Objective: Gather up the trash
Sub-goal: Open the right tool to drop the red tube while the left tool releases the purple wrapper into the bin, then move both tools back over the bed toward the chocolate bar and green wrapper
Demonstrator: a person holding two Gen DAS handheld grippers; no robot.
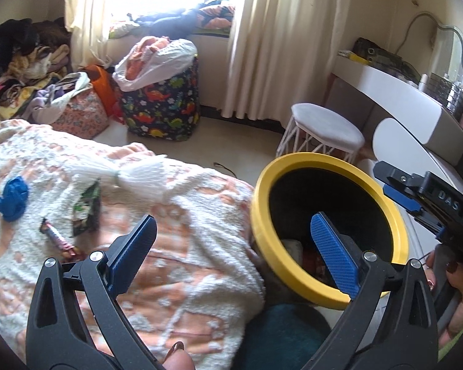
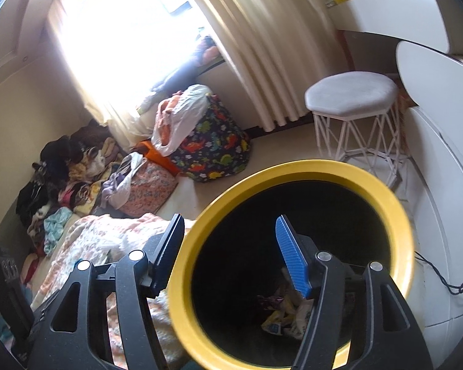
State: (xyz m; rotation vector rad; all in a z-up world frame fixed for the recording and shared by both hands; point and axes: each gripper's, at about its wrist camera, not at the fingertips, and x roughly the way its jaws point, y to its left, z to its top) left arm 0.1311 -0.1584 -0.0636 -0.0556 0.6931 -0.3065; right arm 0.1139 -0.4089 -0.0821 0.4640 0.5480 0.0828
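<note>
A black bin with a yellow rim [image 1: 262, 209] stands beside the bed, its mouth towards me and wrappers [image 2: 281, 314] at the bottom. My left gripper [image 1: 234, 246] is open and empty, with one finger over the blanket [image 1: 185, 215] and the other in front of the bin's mouth. On the blanket lie a crumpled blue piece [image 1: 10, 199], a green wrapper [image 1: 86, 212] and a candy wrapper [image 1: 58, 239]. My right gripper [image 2: 231, 257] straddles the bin's rim [image 2: 182, 277], one finger inside and one outside. Its pads stand apart from the rim, so it is open.
A white stool [image 1: 327, 126] and a white vanity [image 1: 416, 108] stand right of the bin. A dinosaur-print bag [image 1: 163, 104] stuffed with laundry, a floral bag [image 1: 77, 114] and a clothes pile [image 1: 21, 61] fill the far corner under the curtained window. A hand [image 1: 460, 293] holds the right gripper.
</note>
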